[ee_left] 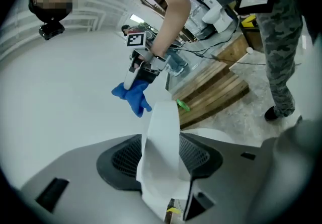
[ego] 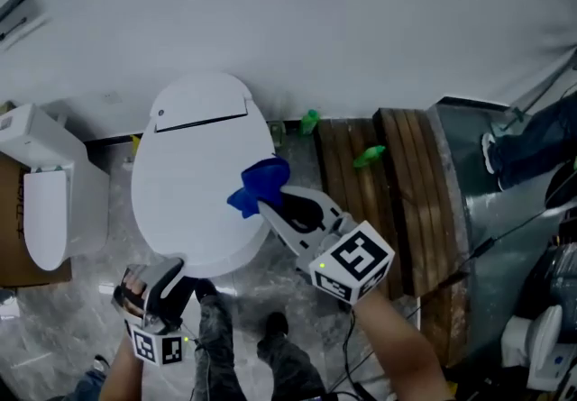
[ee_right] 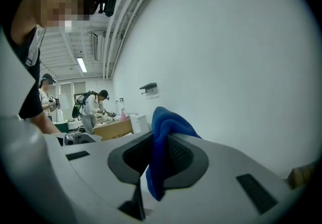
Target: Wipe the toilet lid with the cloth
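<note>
Holding: the right gripper point(ego: 273, 201) has its jaws clamped on the blue cloth point(ego: 260, 185), with one fold bunched between the pads and the rest hanging loose.
Cloth place: over the right edge of the toilet lid point(ego: 189, 183) in the head view; whether it touches the lid cannot be told.
Left gripper point(ego: 171, 275): at the lid's near edge, jaws part-way closed on a white strip point(ee_left: 163, 147) that fills the gap between the pads; what the strip is cannot be told.
Toilet lid: white, lying down flat.
Wooden pallet point(ego: 388, 192): on the floor to the right of the lid.
Second toilet point(ego: 45, 201): to the left of the lid.
</note>
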Motion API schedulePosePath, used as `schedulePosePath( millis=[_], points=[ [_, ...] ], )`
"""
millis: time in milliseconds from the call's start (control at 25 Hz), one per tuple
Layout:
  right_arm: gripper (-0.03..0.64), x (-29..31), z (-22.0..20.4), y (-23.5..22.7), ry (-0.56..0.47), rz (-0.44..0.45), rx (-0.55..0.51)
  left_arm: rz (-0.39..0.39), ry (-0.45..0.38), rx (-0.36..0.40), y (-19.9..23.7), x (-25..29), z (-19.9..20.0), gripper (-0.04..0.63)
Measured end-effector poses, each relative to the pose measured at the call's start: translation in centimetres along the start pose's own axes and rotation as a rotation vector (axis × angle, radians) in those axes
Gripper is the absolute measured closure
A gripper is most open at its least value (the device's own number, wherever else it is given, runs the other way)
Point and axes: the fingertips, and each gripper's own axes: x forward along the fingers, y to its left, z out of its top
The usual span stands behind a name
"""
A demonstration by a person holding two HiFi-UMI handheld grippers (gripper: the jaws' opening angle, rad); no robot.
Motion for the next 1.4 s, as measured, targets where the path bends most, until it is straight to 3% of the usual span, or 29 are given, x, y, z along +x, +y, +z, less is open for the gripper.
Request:
schedulePosePath(
  millis=[200,520,800,1120,1400],
  points=[
    [0.561,-1.5,6.0,0.9,-0.012,-0.016,-0.004,0.019,-0.016,-0.003,7.1,-0.6,1.3,0.393],
    [0.561,-3.0,12.6,0.0,-0.093,-0.138,0.127,0.100,-0.039,-0.026,20.1,1.5,1.2,0.472],
    [0.561,-0.5,16.9,-0.4,-0.081,-0.233,0.160,0.081,-0.067,-0.090,29.7,4.9,-0.2,0.480],
    [0.562,4.9,16.7,-1.0,-0.056,-0.312,0.224,-0.010,-0.028,-0.156,37.9,9.1,-2.5,0.480],
    [0.561,10.9,16.2,-4.5,0.026,-0.265,0.181,-0.025,0.002,-0.247,43.3,12.7,-4.4,0.482]
  ],
)
